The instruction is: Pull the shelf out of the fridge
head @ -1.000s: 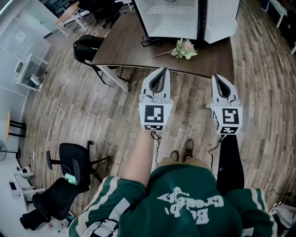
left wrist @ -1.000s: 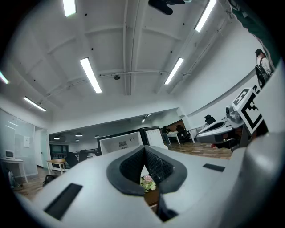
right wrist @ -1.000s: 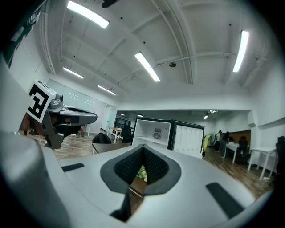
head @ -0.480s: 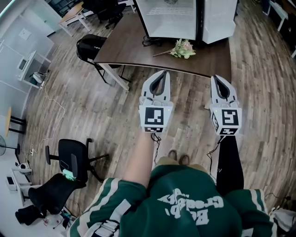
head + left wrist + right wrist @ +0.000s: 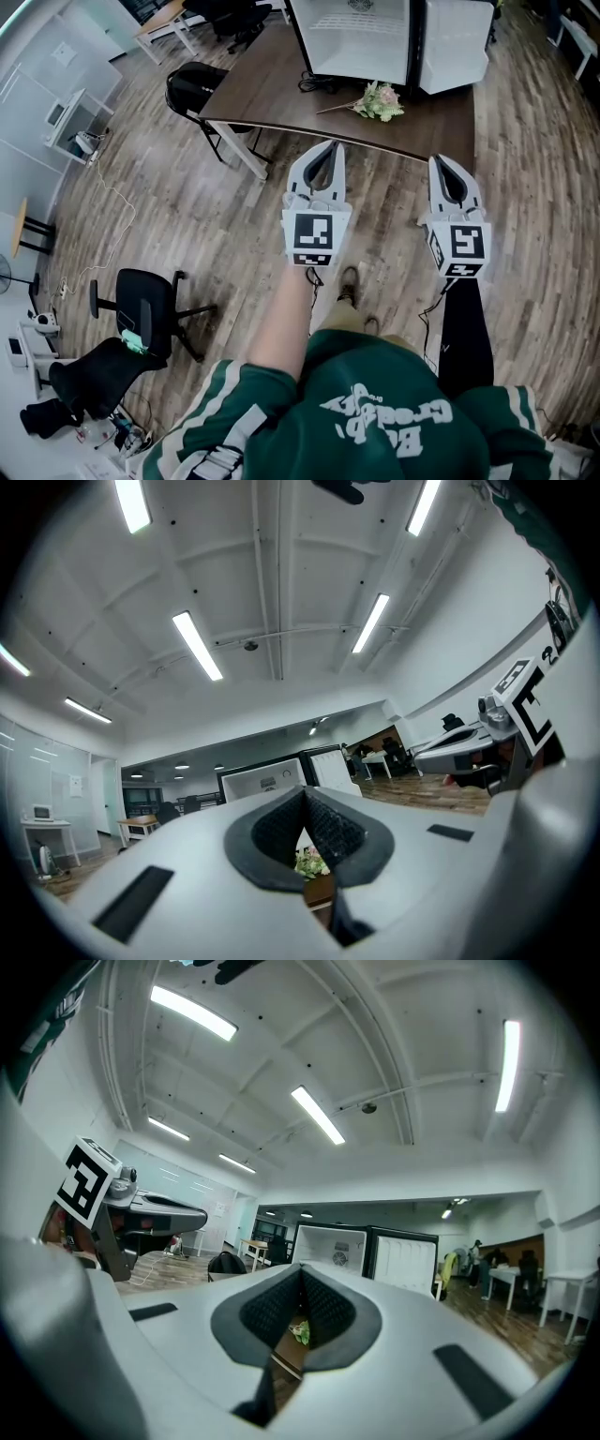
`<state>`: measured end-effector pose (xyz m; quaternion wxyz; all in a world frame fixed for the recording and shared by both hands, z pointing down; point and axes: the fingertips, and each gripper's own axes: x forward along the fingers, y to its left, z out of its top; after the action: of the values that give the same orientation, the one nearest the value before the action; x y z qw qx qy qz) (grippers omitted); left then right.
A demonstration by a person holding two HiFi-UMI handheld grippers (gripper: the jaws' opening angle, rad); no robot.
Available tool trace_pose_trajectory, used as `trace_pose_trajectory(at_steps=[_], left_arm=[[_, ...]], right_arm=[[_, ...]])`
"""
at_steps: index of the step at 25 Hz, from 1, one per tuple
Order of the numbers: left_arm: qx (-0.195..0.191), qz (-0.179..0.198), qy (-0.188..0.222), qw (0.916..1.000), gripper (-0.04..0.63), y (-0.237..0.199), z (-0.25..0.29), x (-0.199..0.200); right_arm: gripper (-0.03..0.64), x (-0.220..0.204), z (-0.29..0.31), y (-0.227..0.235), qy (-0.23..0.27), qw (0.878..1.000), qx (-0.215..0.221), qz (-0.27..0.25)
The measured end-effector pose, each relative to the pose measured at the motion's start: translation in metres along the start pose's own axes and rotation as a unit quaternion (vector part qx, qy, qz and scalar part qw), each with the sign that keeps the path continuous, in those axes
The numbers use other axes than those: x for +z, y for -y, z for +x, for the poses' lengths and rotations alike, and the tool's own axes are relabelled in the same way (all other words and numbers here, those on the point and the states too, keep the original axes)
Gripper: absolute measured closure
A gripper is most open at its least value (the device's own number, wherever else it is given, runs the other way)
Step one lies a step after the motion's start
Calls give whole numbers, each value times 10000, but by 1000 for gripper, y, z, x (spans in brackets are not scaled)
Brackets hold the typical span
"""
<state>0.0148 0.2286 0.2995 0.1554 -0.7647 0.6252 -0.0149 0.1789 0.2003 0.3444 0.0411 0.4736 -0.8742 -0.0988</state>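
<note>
Shoe (image 5: 349,281) has stepped forward, and the table (image 5: 281,103) sits a little nearer in the head view. Judged: approach under way, no contact yet. Left gripper (image 5: 329,146) jaws closed, nothing between them; right gripper (image 5: 439,159) the same, both out over the floor. Shelf (image 5: 361,22) lies inside the open fridge (image 5: 361,56) at the table's far edge, well ahead of both jaws, beyond the flowers (image 5: 380,101).

White lettering across my green sweatshirt (image 5: 384,412), seen upside down and too warped for me to read with any certainty, black-and-white square code markers on the cubes of my left tongs (image 5: 325,146) and right tongs (image 5: 442,159), nothing else legible
</note>
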Motion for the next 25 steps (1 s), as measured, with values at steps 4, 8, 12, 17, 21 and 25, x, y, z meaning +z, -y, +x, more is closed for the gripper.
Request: trace_pose_trajectory(at_steps=[4,8,12,17,21,25], left_arm=[[-29,17,-27,10000,581,-10,18,-7],[-40,-4,-17,10000,580,-27,46,-17],[-94,-56,4,9999,580,-47,85,-30],[-223,-99,60,9997,580,-72,138,-40],[-354,-111,111,9992,580,-96,182,-46],[-500,-131,134,9986,580,-117,221,-53]], right_arm=[[607,-1,22,5,49,10000,-15,-26],[607,-4,55,11,54,10000,-22,-81],[607,-7,98,17,15,9999,-15,-154],[607,-3,154,31,17,9998,-110,-184],[607,3,197,46,56,9995,-259,-179],[607,5,234,56,24,9989,-428,-185]])
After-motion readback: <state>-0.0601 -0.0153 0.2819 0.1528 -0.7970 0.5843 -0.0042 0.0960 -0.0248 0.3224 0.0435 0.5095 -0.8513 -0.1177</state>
